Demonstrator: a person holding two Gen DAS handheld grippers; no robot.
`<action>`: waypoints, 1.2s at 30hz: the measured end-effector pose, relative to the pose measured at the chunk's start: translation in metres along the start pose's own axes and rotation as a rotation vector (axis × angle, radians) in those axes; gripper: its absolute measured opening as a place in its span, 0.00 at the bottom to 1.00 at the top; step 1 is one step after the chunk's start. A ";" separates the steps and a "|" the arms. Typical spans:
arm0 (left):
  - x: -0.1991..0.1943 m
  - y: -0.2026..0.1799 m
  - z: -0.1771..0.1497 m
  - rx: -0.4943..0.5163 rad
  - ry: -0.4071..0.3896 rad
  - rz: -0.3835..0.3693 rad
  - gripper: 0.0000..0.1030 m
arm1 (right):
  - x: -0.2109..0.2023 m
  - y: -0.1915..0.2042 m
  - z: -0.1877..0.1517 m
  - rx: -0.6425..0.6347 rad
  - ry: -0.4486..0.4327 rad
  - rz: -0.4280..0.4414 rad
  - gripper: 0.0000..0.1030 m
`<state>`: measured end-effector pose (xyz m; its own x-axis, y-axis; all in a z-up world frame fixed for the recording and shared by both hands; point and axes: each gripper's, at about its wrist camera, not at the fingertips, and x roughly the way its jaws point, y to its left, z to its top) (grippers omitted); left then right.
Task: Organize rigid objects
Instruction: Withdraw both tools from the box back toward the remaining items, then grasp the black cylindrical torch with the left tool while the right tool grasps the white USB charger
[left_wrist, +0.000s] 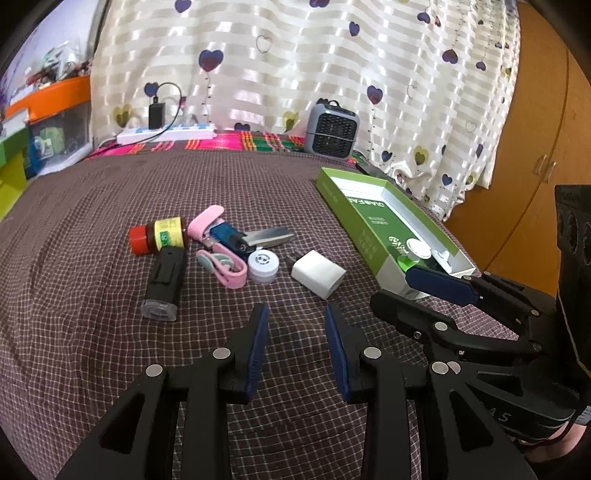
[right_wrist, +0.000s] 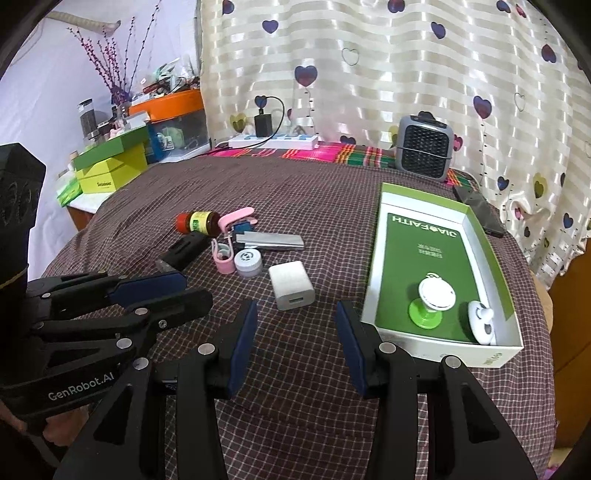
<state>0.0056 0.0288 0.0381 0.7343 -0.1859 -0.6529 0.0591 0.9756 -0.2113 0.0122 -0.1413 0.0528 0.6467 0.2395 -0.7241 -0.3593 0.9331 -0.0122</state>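
**Op A:** I have the white charger block (left_wrist: 318, 273) just ahead of my left tongs (left_wrist: 297, 314), slightly to their right, lying flat on the checked cloth of the desk (left_wrist: 110, 206). Both sets of tongs are spread with nothing between the pads. The right tongs (right_wrist: 297, 314) hover beside the near left corner of the green box (right_wrist: 495, 240), where two small knob-like pieces already lie.

**Op B:** What worries you?

**Op A:** I think the block's faces are smooth and its corners rounded. If I close off-centre it may twist or squirt out sideways. The cloth is soft too, so pads pressed low could snag it and drag the whole cluster.

**Op B:** And that cluster?

**Op A:** Beyond the left tongs and to their left: the small white jar (left_wrist: 263, 265), a pink clip (left_wrist: 221, 266), a black case (left_wrist: 164, 282), the red-capped bottle (left_wrist: 157, 236), all touching or nearly so. Reaching for one probably nudges its neighbours, and the bottle on its side may roll.

**Op B:** The two tongs look close.

**Op A:** They are; my right ones sit near the left, so crossing toward the box risks a knock.
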 end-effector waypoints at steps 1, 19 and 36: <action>0.001 0.002 0.000 -0.005 0.002 0.003 0.30 | 0.001 0.001 0.000 -0.003 0.002 0.005 0.44; 0.003 0.061 0.010 -0.112 -0.019 0.141 0.30 | 0.015 0.012 0.003 -0.044 0.017 0.050 0.44; 0.033 0.077 0.022 -0.061 0.019 0.189 0.31 | 0.038 0.012 0.019 -0.098 0.030 0.042 0.44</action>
<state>0.0499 0.1002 0.0164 0.7155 -0.0031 -0.6986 -0.1200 0.9846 -0.1273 0.0454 -0.1163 0.0383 0.6096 0.2687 -0.7458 -0.4510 0.8912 -0.0476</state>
